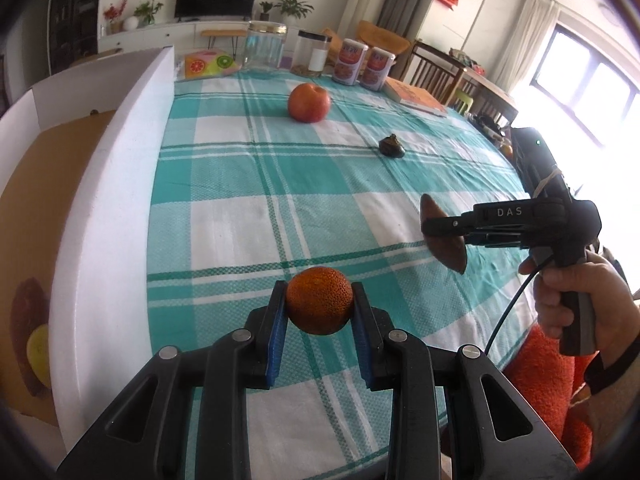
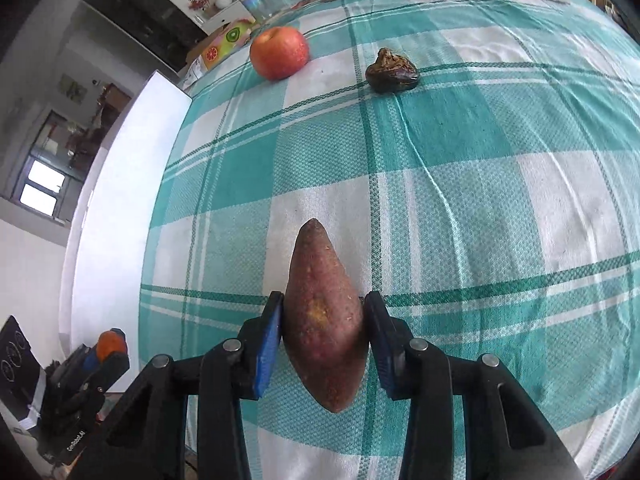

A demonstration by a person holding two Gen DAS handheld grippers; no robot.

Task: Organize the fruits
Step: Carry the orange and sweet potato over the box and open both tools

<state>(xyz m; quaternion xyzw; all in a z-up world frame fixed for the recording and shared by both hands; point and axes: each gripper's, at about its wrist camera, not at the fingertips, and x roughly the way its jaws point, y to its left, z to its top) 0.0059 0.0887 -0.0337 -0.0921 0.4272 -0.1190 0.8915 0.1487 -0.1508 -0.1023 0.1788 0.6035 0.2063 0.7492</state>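
Observation:
My left gripper (image 1: 319,305) is shut on a small orange (image 1: 319,300) and holds it above the checked tablecloth (image 1: 260,200). My right gripper (image 2: 324,316) is shut on a brown sweet potato (image 2: 324,332); it also shows in the left wrist view (image 1: 442,240) at the right. A red apple (image 1: 309,102) (image 2: 279,53) sits at the far middle of the table. A dark shrivelled fruit (image 1: 391,146) (image 2: 392,71) lies to its right. The left gripper with the orange shows at the lower left of the right wrist view (image 2: 105,346).
A white foam box (image 1: 112,184) (image 2: 120,184) with a cardboard inside runs along the table's left edge. Glass jars (image 1: 266,46), two cans (image 1: 362,64), a fruit-print box (image 1: 208,63) and a book (image 1: 416,98) line the far edge. An orange cushion (image 1: 548,380) sits at the right.

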